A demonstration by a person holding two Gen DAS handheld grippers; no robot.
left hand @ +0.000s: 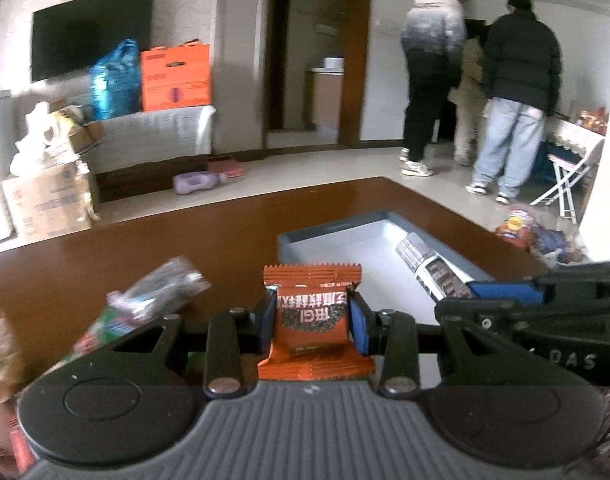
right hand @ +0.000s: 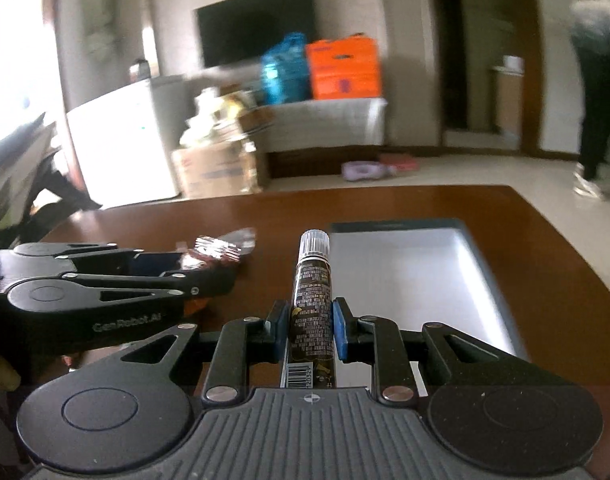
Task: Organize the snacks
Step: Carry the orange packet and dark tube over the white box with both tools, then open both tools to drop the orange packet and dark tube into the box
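Note:
My left gripper (left hand: 311, 320) is shut on a small orange snack packet (left hand: 312, 320) and holds it above the brown table, just left of the grey tray (left hand: 337, 240). My right gripper (right hand: 311, 326) is shut on a dark stick-shaped snack packet (right hand: 312, 300) with a clear crimped end, held near the tray's (right hand: 417, 264) left edge. In the left wrist view the right gripper (left hand: 505, 294) comes in from the right with the dark stick packet (left hand: 429, 268) over the tray. In the right wrist view the left gripper (right hand: 105, 276) sits at the left.
Loose snack packets (left hand: 153, 296) lie on the brown table (left hand: 185, 240) to the left; some show in the right wrist view (right hand: 221, 250). More snacks (left hand: 537, 232) lie on the floor at right. Two people (left hand: 477, 92) stand across the room. Boxes (left hand: 45, 196) stand at far left.

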